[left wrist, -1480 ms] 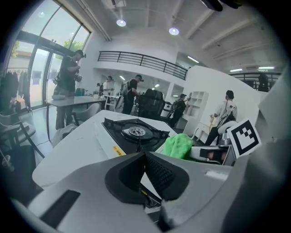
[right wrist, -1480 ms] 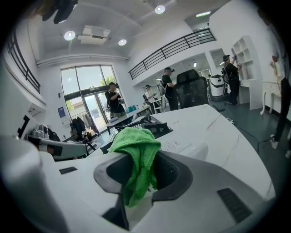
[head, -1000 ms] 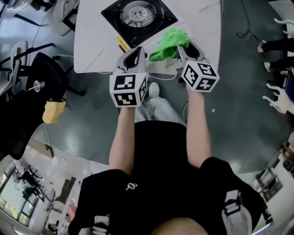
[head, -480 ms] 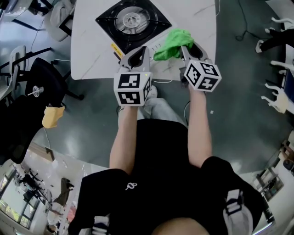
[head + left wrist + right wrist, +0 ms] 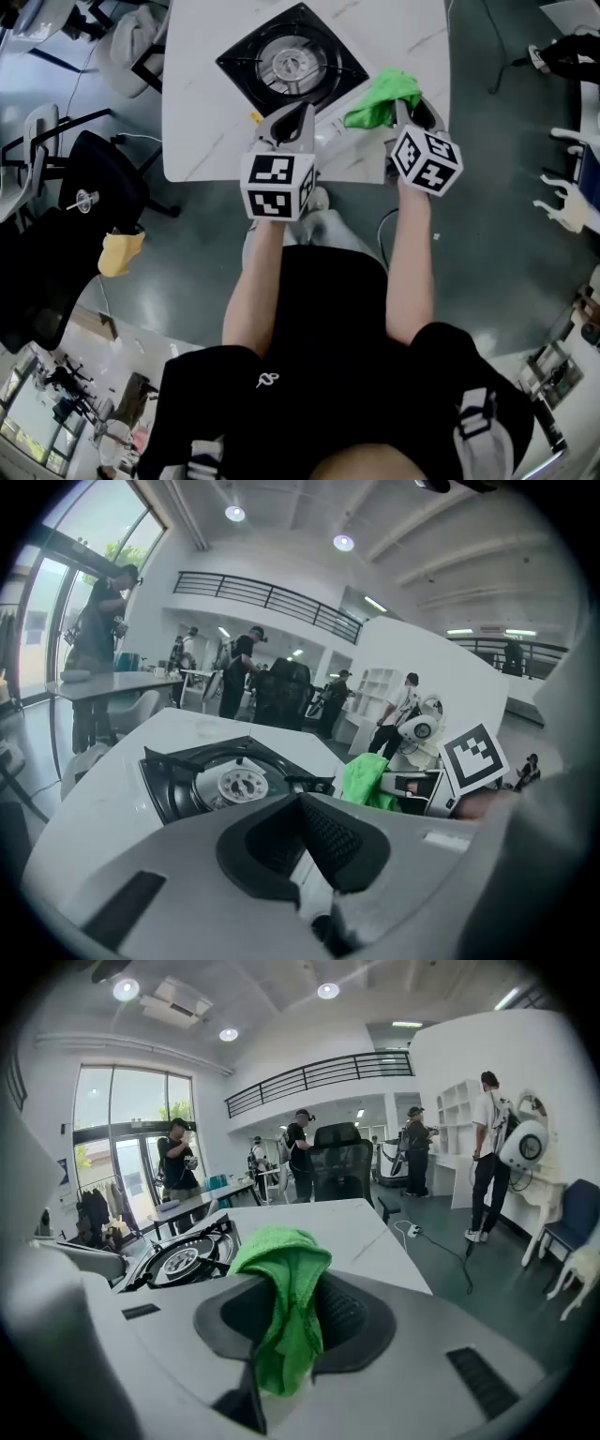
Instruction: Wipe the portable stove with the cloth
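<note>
The portable stove [image 5: 292, 64] is a black square with a round silver burner, lying cornerwise on the white table [image 5: 202, 141]. My left gripper [image 5: 302, 112] hovers at the stove's near corner, jaws shut with nothing between them [image 5: 302, 803]. To its right my right gripper [image 5: 405, 101] is shut on a green cloth [image 5: 382, 97], which bunches above the jaws and hangs down between them [image 5: 286, 1307]. The cloth is just right of the stove [image 5: 183, 1255] and apart from it. The left gripper view shows the stove [image 5: 225, 782] ahead and the cloth [image 5: 364, 780] to its right.
The table's front edge [image 5: 216, 176] runs just under both grippers. Black office chairs [image 5: 89, 173] stand on the floor at the left, a yellowish object [image 5: 120, 251] beside them. A white cable [image 5: 349, 141] lies on the table between the grippers. Several people stand far behind.
The right gripper with the cloth has moved a little farther over the table beside the stove. The left gripper stays at the stove's near corner. The head view has shifted.
</note>
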### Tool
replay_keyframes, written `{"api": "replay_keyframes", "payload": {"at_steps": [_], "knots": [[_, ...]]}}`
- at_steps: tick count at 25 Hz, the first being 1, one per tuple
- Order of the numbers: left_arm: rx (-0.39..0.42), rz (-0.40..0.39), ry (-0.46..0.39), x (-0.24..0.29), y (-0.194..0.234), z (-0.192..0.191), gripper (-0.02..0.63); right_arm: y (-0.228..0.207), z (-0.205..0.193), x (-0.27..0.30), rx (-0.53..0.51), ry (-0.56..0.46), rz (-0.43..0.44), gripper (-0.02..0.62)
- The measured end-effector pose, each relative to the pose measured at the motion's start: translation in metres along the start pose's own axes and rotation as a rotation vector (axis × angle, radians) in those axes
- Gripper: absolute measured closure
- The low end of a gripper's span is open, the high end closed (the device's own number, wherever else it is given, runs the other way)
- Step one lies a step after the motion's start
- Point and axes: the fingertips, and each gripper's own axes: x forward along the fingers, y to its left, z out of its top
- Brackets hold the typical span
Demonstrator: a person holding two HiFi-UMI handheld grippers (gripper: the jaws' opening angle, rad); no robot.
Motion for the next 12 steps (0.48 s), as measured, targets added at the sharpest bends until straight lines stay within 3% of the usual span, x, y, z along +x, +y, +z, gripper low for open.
{"api": "replay_keyframes", "payload": {"at_steps": [6, 12], "knots": [[-0.021, 0.02, -0.044, 0.002, 0.045, 0.034, 0.607, 0.016, 0.017, 0.02, -0.075, 0.018, -0.031, 0.497], [-0.05, 0.066, -0.052, -0.005, 0.082, 0.044, 0.606, 0.053, 0.028, 0.039, -0.133, 0.031, 0.039, 0.497]]}}
